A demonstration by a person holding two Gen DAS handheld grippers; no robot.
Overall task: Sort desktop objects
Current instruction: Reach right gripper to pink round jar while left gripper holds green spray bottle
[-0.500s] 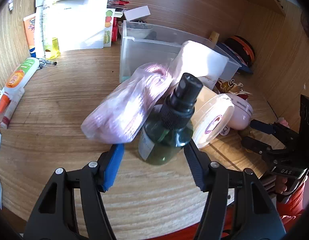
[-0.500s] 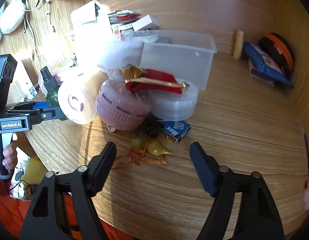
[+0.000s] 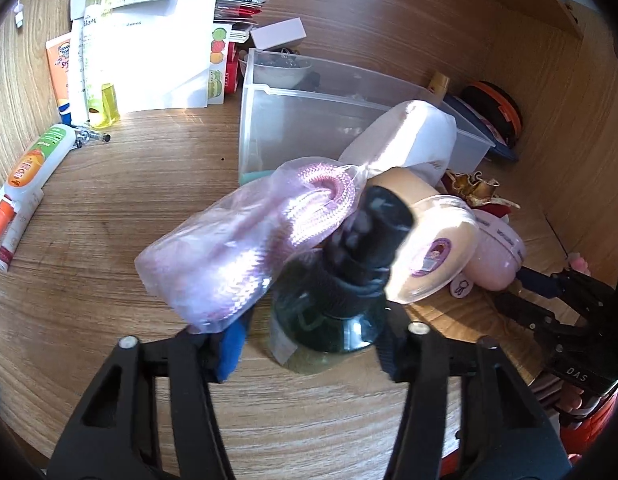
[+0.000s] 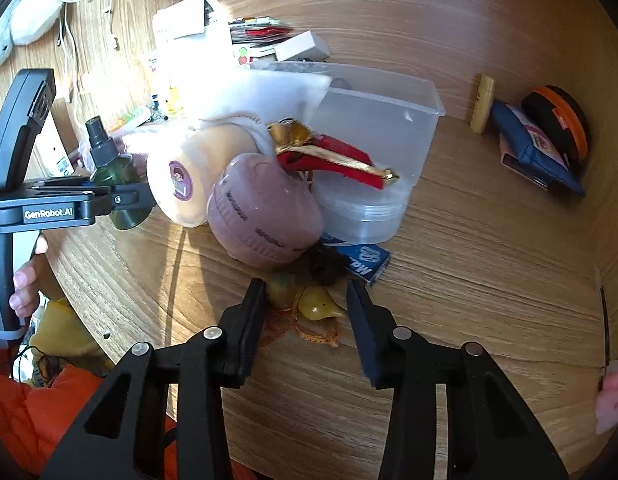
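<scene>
A dark green spray bottle (image 3: 329, 320) with a black pump top sits between the fingers of my left gripper (image 3: 313, 344), which is shut on its body. In the right wrist view the bottle (image 4: 109, 168) leans, tilted in that gripper (image 4: 121, 200). A yellow gourd ornament (image 4: 317, 304) with orange tassels lies on the wooden desk. My right gripper (image 4: 307, 300) is shut on it, a finger touching each side. The right gripper (image 3: 525, 292) also shows at the right edge of the left wrist view.
Just behind the bottle lie a pink mesh bag (image 3: 237, 248), a beige round tub (image 4: 177, 184) and a pink round case (image 4: 265, 216). A clear plastic box (image 4: 389, 128) stands behind them. Papers (image 3: 149, 40) and tubes (image 3: 33, 168) crowd the left; a blue pouch (image 4: 537, 152) lies far right.
Both grippers have moved forward and narrowed. The left one has closed onto the green bottle, which now tilts. The right one has closed around the gourd ornament.
</scene>
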